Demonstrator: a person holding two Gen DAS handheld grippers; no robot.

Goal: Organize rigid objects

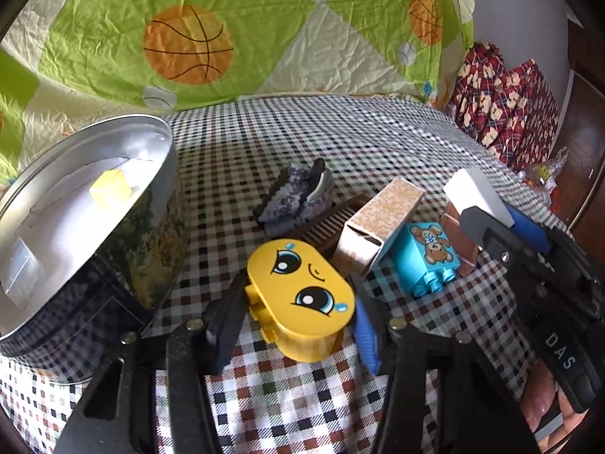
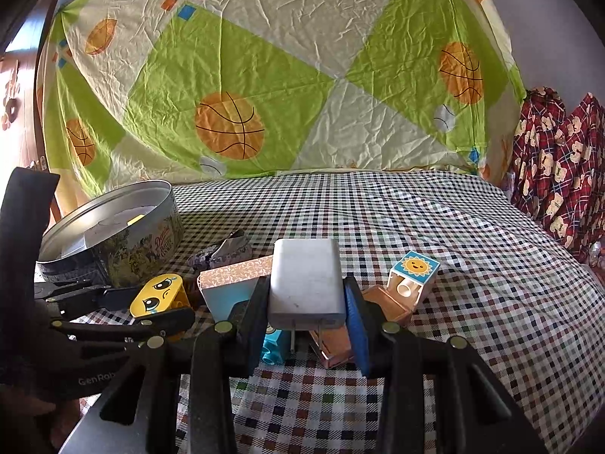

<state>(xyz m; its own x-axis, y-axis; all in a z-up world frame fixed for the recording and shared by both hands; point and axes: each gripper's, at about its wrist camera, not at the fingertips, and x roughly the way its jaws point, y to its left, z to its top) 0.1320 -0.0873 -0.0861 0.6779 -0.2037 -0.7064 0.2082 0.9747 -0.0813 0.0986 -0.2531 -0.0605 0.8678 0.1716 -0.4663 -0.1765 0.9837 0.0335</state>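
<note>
At six o'clock, left gripper pinching yellow oval crying-face plastic brick; off-centre hold, likely slip before round metal tin.

Before you, a small-checked cloth in black, white and brown covers the work surface. At its far edge hangs a crumpled green and cream sheet printed with orange basketballs. Far right, red plaid fabric with teddy bears stands against a pale wall; dark wooden furniture adjoins it.
</note>
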